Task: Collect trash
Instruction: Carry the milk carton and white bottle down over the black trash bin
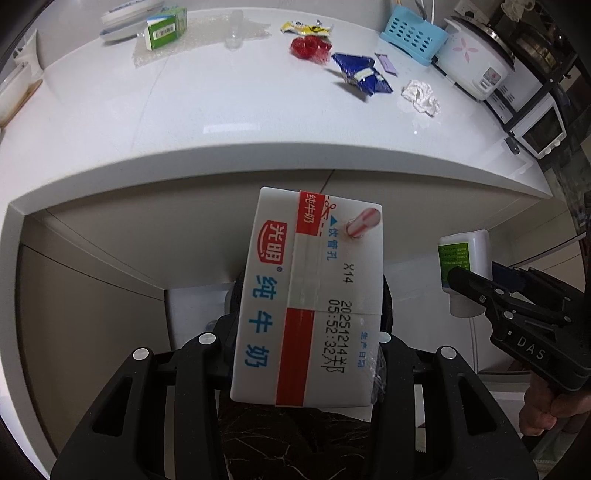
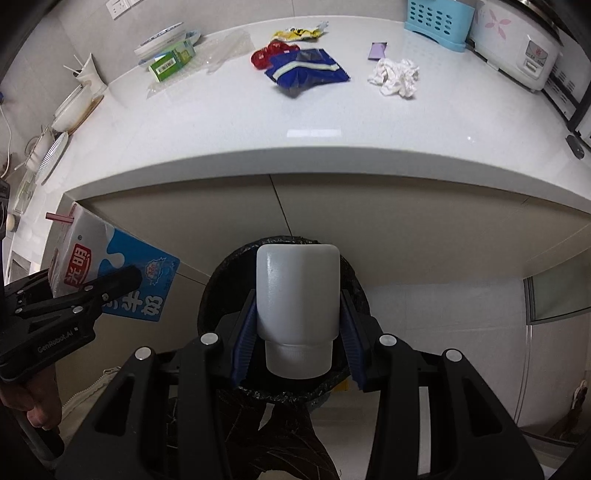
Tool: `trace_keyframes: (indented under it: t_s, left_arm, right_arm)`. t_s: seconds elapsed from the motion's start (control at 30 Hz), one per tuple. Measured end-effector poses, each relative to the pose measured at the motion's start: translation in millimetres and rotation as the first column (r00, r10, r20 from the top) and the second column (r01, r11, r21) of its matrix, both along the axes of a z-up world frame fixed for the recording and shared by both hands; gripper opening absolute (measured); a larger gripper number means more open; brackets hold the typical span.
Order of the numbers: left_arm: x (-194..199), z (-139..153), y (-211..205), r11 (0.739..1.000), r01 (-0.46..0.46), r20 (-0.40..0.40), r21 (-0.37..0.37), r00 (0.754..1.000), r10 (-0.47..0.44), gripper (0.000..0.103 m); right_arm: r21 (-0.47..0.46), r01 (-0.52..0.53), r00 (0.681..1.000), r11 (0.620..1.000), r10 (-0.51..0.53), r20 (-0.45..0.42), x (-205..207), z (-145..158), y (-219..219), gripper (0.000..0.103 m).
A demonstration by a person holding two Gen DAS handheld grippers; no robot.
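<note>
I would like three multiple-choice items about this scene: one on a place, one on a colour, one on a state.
1. Where is the crumpled white tissue?
A. on the countertop
B. in the bin
C. in the right gripper

2. What colour is the perforated basket?
A. red
B. light blue
C. black

3. What does the left gripper hold?
A. nothing
B. a plate
C. a milk carton

Answers:
1 A: it lies on the white countertop, near the rice cooker.
2 B: its walls are light blue.
3 C: the jaws are shut on the milk carton, straw in its top.
</note>
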State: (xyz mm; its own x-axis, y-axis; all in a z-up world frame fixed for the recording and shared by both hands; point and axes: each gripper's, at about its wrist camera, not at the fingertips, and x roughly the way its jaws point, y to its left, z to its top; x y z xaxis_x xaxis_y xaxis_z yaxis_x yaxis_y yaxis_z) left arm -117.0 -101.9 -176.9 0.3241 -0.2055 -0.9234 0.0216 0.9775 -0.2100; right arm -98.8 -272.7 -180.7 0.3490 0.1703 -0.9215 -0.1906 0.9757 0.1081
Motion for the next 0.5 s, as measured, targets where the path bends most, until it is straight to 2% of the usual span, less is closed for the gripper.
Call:
trace_keyframes:
  t_s: [0.5]
  left_arm:
    - [8,-51,-13,1.000,0.001,0.000,0.009,1.000,-0.001,0.040]
  right_arm:
    - [-0.025,0.025,0.997,0.999,-0.027,-0.068,9,-54,-11,0.040]
